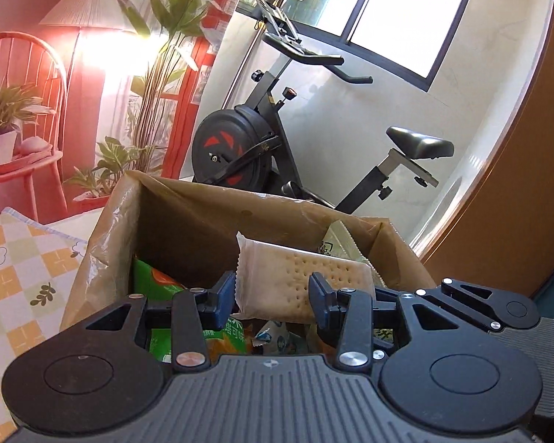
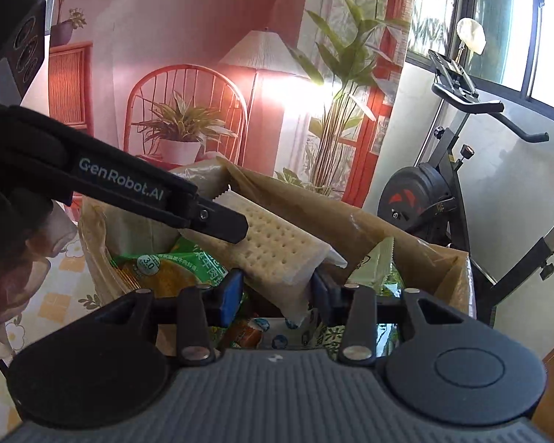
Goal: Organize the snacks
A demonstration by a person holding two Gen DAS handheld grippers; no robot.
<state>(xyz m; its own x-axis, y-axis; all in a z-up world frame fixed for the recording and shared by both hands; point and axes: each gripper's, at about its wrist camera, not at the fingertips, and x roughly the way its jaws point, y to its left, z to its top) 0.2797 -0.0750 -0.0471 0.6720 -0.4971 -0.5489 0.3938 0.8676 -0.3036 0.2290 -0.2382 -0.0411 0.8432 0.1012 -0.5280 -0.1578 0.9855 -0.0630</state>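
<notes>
ITEM: cracker packet [image 1: 295, 280], pale, sealed in clear wrap with crimped ends, dotted biscuit face showing.

LOCATION: held in the air above the open mouth of the cardboard box [image 1: 203, 206], tilted, not touching the box walls or the contents beneath. Box standing on a checked cloth [image 1: 26, 265]; exercise bike [image 1: 240, 147] behind, well apart.

HOLD, LEFT: left gripper [image 1: 273, 291] closed on the packet, which fills the gap from one blue pad to the other and runs on past the right-hand finger. Seen from the right wrist view as a black finger lying across the packet's upper end.

HOLD, RIGHT: right gripper [image 2: 276, 291] closed on the lower corner of the same packet, wrapper edge pinched between the pads and a flap of seal hanging just below.

REASON FOR HOLD, judged: one grip at each end, likely to keep a thin, brittle packet flat and supported — less bending than with a single pinch at a corner.

CONTENTS BELOW: green snack bag [image 1: 155, 280] against the box's left wall, further small wrapped snacks on the bottom, another pale sachet at the far right corner. Sorting evidently unfinished — most items loose in the box.
</notes>
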